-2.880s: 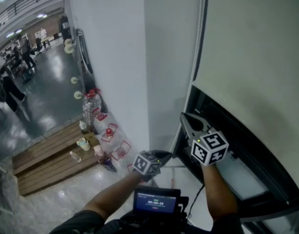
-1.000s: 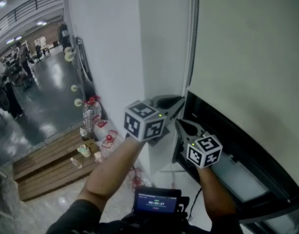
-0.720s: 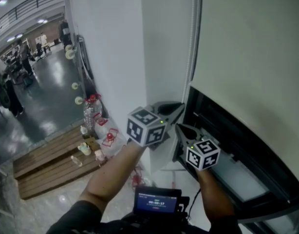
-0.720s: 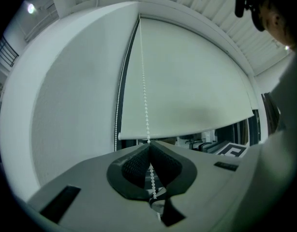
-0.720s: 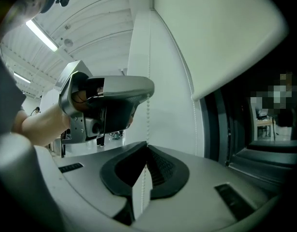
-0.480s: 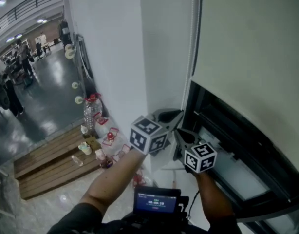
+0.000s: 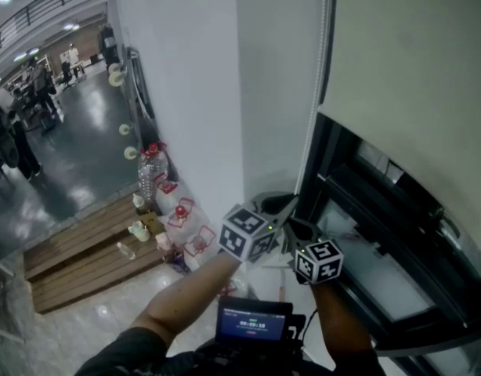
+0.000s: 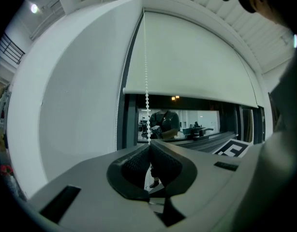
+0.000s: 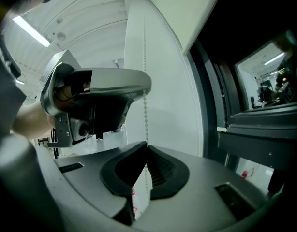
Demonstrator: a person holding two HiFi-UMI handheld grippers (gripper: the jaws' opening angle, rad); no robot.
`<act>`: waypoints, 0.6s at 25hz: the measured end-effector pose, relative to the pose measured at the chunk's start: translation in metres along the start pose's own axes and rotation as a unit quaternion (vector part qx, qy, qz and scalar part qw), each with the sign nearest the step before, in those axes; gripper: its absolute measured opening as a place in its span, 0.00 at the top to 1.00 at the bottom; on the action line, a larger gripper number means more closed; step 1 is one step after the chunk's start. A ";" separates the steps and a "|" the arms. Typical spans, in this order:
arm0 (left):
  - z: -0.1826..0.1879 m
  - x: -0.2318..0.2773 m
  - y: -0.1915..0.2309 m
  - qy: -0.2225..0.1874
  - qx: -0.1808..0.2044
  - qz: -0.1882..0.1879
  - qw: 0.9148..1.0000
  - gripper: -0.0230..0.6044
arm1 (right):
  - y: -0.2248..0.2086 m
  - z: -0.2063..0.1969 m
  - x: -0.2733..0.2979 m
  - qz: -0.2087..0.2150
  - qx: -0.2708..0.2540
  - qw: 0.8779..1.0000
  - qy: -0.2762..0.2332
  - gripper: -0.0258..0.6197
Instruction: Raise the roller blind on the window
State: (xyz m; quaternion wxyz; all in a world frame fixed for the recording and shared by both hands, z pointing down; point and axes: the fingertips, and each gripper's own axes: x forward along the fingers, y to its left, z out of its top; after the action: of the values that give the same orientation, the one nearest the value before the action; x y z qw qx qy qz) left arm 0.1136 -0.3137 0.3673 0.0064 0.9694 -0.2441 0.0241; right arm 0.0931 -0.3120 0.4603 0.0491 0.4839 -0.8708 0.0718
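Pinching the bead chain (image 8: 146, 81), the left gripper (image 8: 149, 146) is pressing its jaws together on the beads; the chain is rising straight up from the tips, along the left edge of the blind (image 8: 187, 57). The right gripper (image 9: 147, 146) is gripping the same chain just below, its jaws likewise closed on it; its own view is showing the left gripper directly above, with the chain running down from that one's tips into its own; a short length of beads is hanging on below the pinch, between the pads.

In the head view both grippers are sitting close together, low beside the left side of the window (image 7: 366, 269); the left one is sitting slightly higher and nearer the white wall (image 7: 193, 92), and both are pointing toward the chain. The blind is hanging partway down; its bottom edge is crossing the window above the grippers, leaving dark frame and glass uncovered beneath it. In the left gripper view the glass is reflecting a person holding a gripper. Down to the left, a big bottle (image 7: 150, 171) is standing by the wall, near a wooden pallet (image 7: 84, 257) lying on the shiny floor.
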 end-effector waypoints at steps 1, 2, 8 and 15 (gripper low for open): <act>-0.006 0.000 -0.001 0.002 -0.003 0.001 1.000 0.97 | 0.000 -0.006 0.000 0.000 0.003 1.000 0.004 0.96; -0.013 0.000 -0.001 0.005 -0.006 0.002 1.000 0.97 | 0.000 -0.013 0.000 -0.001 0.005 1.000 0.009 0.96; -0.055 0.003 -0.002 0.030 -0.026 0.000 0.999 0.97 | -0.005 -0.053 0.002 -0.006 0.014 0.999 0.037 0.96; -0.067 0.005 0.004 0.036 -0.028 -0.001 0.999 0.97 | -0.002 -0.063 0.005 -0.002 0.023 0.999 0.047 0.96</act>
State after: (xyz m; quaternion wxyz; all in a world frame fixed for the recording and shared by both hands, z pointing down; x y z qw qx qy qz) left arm 0.1135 -0.3178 0.4344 0.0422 0.9676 -0.2435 0.0521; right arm 0.0930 -0.3061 0.5229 0.0789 0.4824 -0.8649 0.1139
